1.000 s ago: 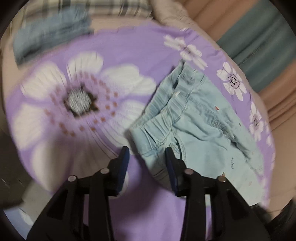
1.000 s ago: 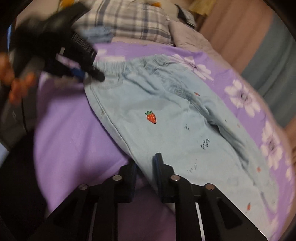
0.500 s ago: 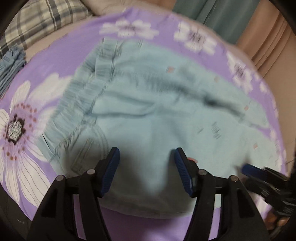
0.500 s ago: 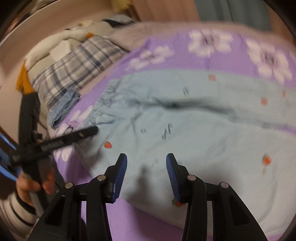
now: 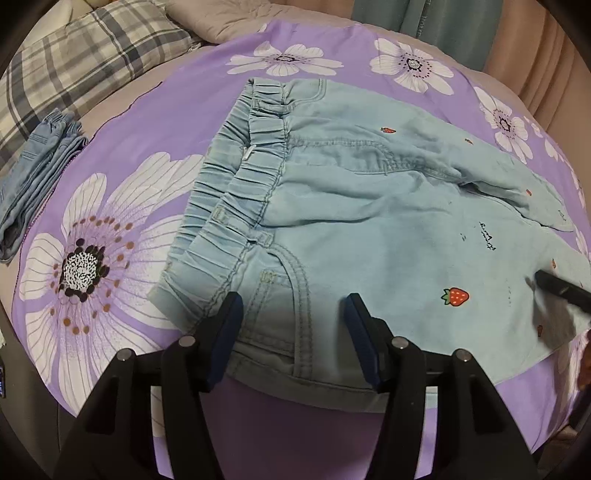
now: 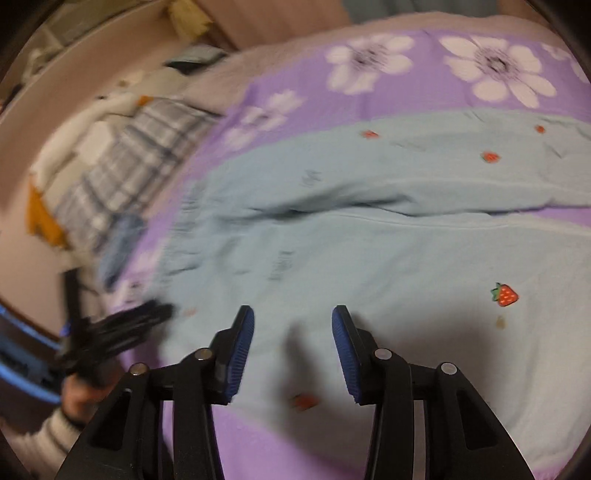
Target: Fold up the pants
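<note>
Light blue pants (image 5: 369,221) with small strawberry prints lie spread on the purple bedspread, elastic waistband (image 5: 236,192) to the left and legs running right. My left gripper (image 5: 293,301) hovers over the near edge by the front pocket. Its jaws are closing, and the pads press on nothing. A finger of the right gripper (image 5: 561,290) shows at the far right over the near leg. In the blurred right wrist view my right gripper (image 6: 292,312) stands open above the pants (image 6: 369,258), nothing between its pads. The left gripper's finger (image 6: 147,317) shows at the lower left.
A folded stack of darker blue jeans (image 5: 33,184) lies at the bedspread's (image 5: 147,110) left edge. A plaid pillow (image 5: 85,55) sits behind it. Curtains (image 5: 388,14) hang beyond the bed. A hand in a striped sleeve (image 6: 62,424) holds the left gripper.
Both grippers have opened from a narrow gap and rolled. The left has swung from the waistband corner to the pocket edge. The right has moved along the near leg. The pants lie flatter.
</note>
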Motion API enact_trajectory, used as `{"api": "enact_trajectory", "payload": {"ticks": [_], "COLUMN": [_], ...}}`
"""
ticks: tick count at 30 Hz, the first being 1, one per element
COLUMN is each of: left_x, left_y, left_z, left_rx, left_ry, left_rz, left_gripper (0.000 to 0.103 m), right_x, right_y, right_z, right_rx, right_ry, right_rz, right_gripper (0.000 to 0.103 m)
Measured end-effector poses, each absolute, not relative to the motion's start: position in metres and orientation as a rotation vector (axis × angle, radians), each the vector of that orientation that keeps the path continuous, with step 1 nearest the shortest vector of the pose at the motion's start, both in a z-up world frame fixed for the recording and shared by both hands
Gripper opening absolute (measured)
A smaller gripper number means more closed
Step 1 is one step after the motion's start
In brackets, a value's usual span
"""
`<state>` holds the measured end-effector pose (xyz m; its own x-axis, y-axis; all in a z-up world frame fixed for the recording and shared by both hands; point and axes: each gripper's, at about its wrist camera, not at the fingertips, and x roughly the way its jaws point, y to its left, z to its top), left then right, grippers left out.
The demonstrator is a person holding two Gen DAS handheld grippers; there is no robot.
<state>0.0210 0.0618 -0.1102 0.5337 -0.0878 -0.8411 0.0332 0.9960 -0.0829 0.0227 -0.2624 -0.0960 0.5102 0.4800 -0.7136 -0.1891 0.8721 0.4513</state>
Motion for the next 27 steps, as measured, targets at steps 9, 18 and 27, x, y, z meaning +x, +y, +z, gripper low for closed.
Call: {"api": "enact_trajectory", "payload": {"ticks": [9, 18, 27], "left_x": [0.021, 0.036, 0.136], "left_y": [0.068, 0.078, 0.107], "left_z": [-0.109, -0.076, -0.07], "left_rx": [-0.1, -0.147, -0.291], "left_ry": [1.014, 0.934, 0.91], "left_rz": [-0.11, -0.161, -0.149], "left_gripper": [0.063, 0.071, 0.076], "right_x": [-0.002, 0.004, 0.096], "right_y": [-0.325, -0.418, -0.31], "right_z": [-0.113, -0.089, -0.053], "right_rx": [0.146, 0.051, -0.106], "right_ry": [0.939, 0.973, 0.802], "right_rz": [0.118, -0.242, 0.323], "right_gripper": [0.039, 0.042, 0.054]}}
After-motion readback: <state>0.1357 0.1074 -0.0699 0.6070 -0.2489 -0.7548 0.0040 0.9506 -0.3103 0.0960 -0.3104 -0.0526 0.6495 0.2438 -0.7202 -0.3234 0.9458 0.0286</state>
